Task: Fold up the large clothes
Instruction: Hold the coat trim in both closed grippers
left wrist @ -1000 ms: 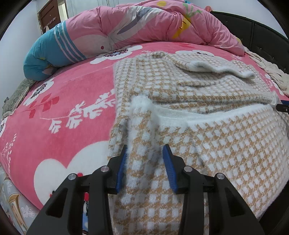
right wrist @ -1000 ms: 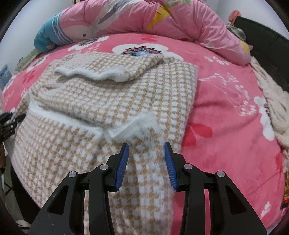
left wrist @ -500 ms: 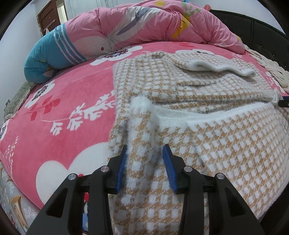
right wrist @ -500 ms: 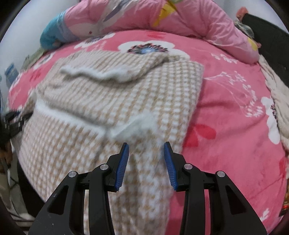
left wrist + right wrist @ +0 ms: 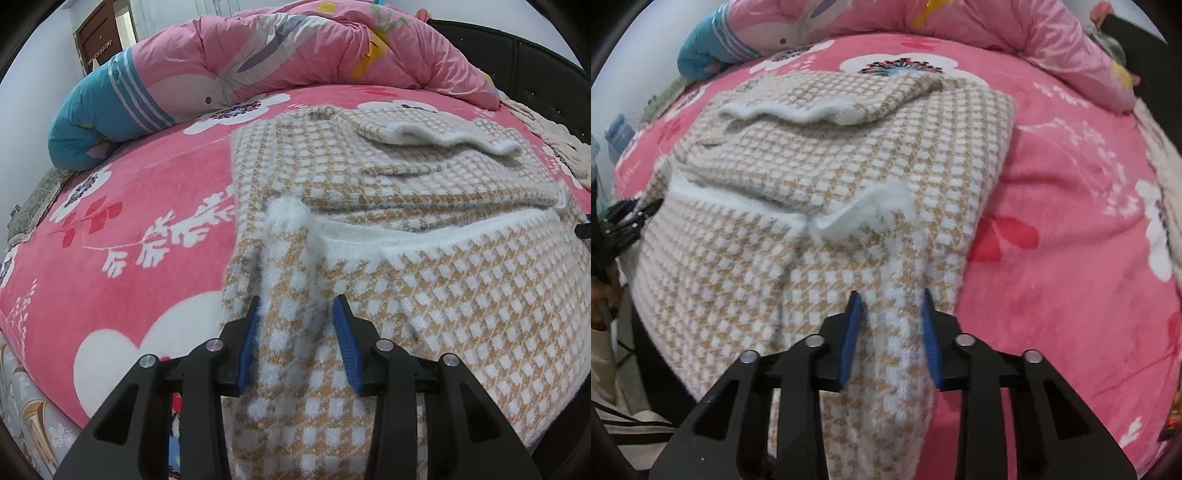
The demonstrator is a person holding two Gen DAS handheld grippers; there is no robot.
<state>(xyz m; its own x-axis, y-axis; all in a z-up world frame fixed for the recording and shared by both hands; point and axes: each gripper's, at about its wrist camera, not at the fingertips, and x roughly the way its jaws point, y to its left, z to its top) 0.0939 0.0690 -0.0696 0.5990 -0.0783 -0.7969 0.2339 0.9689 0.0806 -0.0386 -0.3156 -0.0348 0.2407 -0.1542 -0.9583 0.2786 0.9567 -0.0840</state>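
pink bedspread (image 5: 110, 206) | we grip checked sweater (image 5: 388, 184) hem: left gripper (image 5: 295, 325) clenched on it | right gripper (image 5: 891, 321) closing around it

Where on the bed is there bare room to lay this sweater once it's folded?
Two bare patches of pink blanket: one left of the sweater, bordered by the rolled quilt behind; one right of the sweater, between it and a cream throw. The middle is crowded: the sweater fills it, and quilt lines the far edge.
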